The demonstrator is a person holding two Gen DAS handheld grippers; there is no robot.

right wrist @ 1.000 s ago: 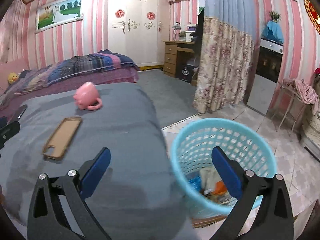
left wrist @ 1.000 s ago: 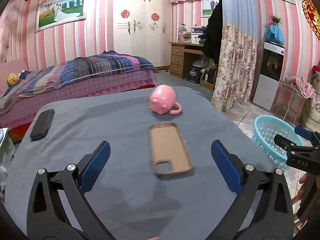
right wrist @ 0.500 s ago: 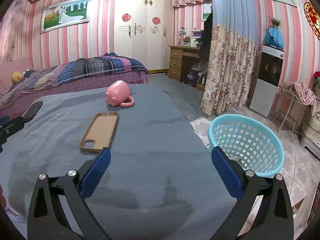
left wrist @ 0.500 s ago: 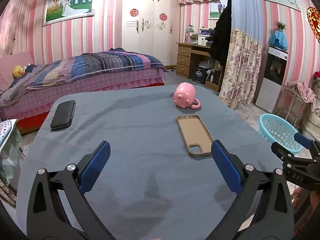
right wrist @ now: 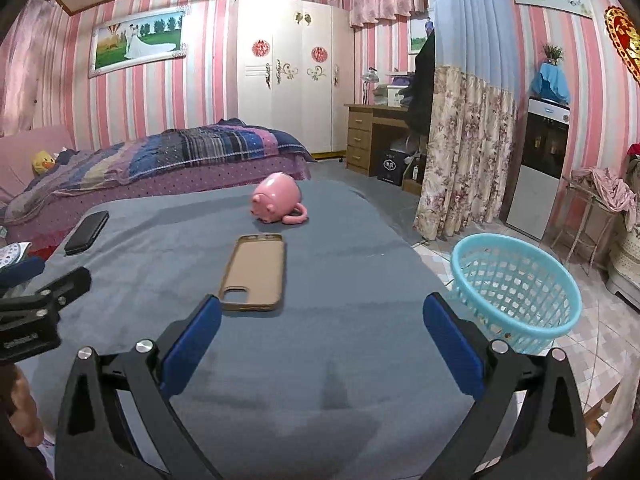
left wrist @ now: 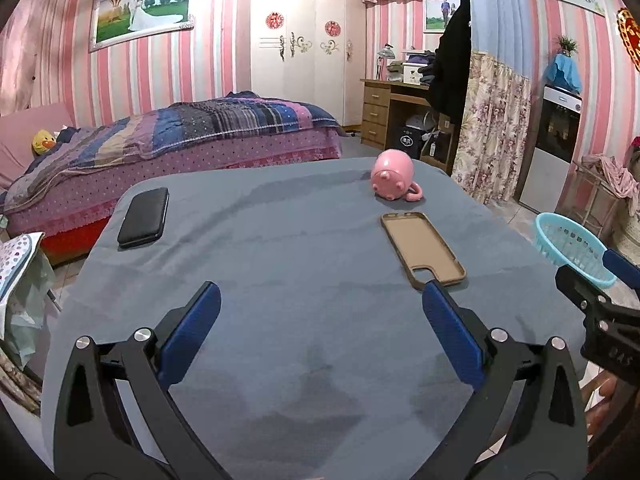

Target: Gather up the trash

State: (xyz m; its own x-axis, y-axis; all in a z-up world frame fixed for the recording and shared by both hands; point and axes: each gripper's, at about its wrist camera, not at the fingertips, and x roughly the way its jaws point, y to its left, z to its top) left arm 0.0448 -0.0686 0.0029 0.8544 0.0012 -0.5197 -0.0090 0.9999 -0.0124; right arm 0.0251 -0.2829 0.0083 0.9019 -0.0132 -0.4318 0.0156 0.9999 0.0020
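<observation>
My left gripper (left wrist: 320,320) hangs over the near part of the table draped in grey-blue cloth (left wrist: 280,248), its blue-padded jaws spread wide with nothing between them, and my right gripper (right wrist: 322,322) is spread just as wide and just as empty. In the left wrist view a tan phone case lying open side up (left wrist: 422,250) sits right of centre, its camera-cutout end just beyond my right-hand pad. Past it, toward the upper middle of the frame, a pink pig-shaped ceramic mug (left wrist: 392,180) lies tipped on its side (handle pointing right). A black phone lying flat (left wrist: 144,217) rests near the cloth's far left edge, well apart from both. The light blue plastic lattice basket (right wrist: 516,290) stands on the tiled floor beside the table, at the right of the right wrist view; from this angle I cannot see into its bottom. My right gripper also pokes in at the left view's right edge.
</observation>
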